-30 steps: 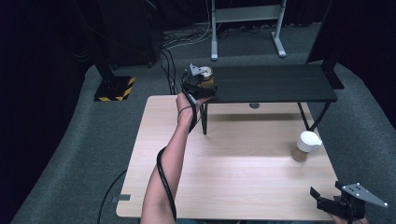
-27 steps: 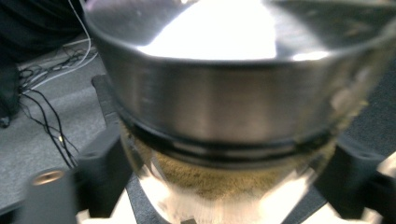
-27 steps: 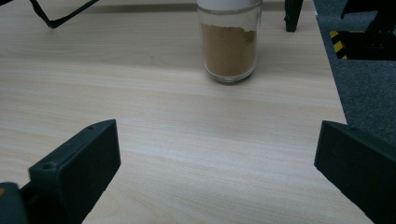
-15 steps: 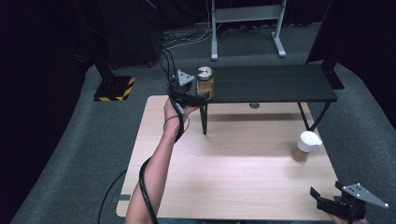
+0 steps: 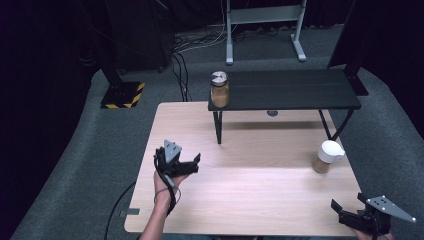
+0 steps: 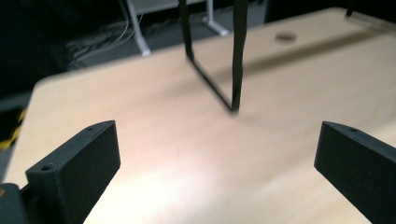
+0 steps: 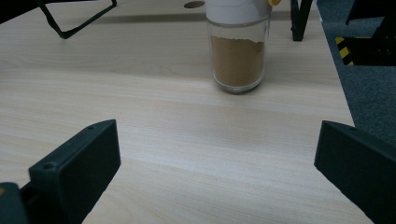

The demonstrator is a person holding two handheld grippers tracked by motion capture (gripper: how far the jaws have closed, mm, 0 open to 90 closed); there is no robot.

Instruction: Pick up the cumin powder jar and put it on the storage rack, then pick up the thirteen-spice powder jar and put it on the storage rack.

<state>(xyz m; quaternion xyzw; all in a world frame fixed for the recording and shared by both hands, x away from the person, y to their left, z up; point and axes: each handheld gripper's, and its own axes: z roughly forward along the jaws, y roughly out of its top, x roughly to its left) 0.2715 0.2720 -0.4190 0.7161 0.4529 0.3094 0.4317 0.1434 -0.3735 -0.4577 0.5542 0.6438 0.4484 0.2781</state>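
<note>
White-lidded jar [image 5: 327,157] stands upright on the table [image 5: 260,200], at 11 o'clock from the right gripper [image 5: 351,212], jaws wide apart, empty. Left gripper [image 5: 186,162], also gaping and empty, sits well apart; right is nearer.

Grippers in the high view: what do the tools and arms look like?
Both are black two-jaw tools. The left tool and the right tool each carry a grey three-cornered plate on top. A black cable trails from the left one. The left forearm is bare, no sleeve.
</note>
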